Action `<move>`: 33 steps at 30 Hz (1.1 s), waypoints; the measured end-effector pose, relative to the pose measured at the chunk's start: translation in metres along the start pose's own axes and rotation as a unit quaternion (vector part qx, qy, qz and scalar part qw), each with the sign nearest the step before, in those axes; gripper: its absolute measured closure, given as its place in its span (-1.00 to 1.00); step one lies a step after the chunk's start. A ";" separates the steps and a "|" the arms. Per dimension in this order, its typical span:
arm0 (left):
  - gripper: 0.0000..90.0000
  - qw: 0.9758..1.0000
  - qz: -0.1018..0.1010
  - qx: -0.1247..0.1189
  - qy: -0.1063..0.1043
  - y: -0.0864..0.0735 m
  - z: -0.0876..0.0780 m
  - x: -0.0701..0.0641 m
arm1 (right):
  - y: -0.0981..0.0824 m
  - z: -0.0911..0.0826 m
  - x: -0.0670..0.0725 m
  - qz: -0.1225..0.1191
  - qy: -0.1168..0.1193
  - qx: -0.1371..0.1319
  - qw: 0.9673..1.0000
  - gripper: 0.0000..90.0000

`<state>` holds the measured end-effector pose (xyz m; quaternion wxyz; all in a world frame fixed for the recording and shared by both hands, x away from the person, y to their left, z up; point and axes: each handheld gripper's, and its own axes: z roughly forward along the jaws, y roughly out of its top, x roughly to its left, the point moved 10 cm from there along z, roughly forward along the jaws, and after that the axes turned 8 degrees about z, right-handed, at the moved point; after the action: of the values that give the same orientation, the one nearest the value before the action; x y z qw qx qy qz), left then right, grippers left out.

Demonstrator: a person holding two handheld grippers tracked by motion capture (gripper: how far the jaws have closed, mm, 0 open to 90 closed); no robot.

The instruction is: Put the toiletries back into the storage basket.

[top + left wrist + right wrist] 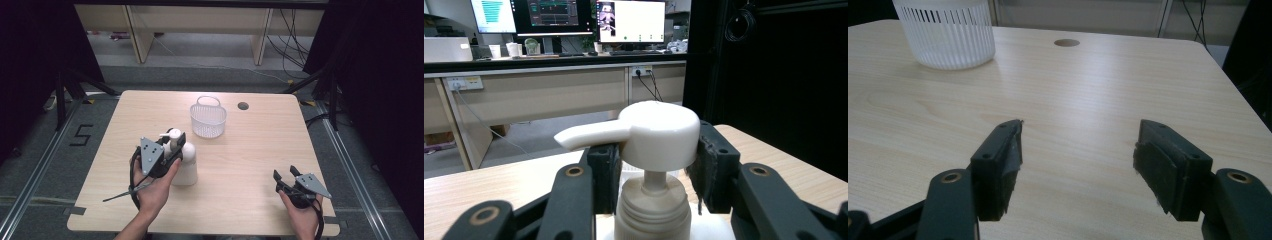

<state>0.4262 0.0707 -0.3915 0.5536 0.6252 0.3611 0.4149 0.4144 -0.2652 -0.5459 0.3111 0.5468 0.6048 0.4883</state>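
A white plastic pump bottle (pixel 185 162) stands upright left of centre on the pale wooden desk (pixel 240 165), its rounded pump head (pixel 659 132) sitting between the pads of the left tool (pixel 172 145), which flank it closely on both sides; whether they press it cannot be told. At the near right corner the right tool (pixel 286 176) rests with jaws wide and nothing between them, while a white slotted plastic basket (pixel 208 119) sits toward the far side.
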 end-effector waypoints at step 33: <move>0.31 1.000 0.006 -0.010 -0.028 0.018 0.008 0.005 | 0.000 0.001 -0.001 -0.004 0.002 -0.003 1.000 -0.21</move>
<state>0.4349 0.0698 -0.3738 0.5673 0.6328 0.3376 0.4047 0.4153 -0.2660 -0.5458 0.3135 0.5427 0.6059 0.4899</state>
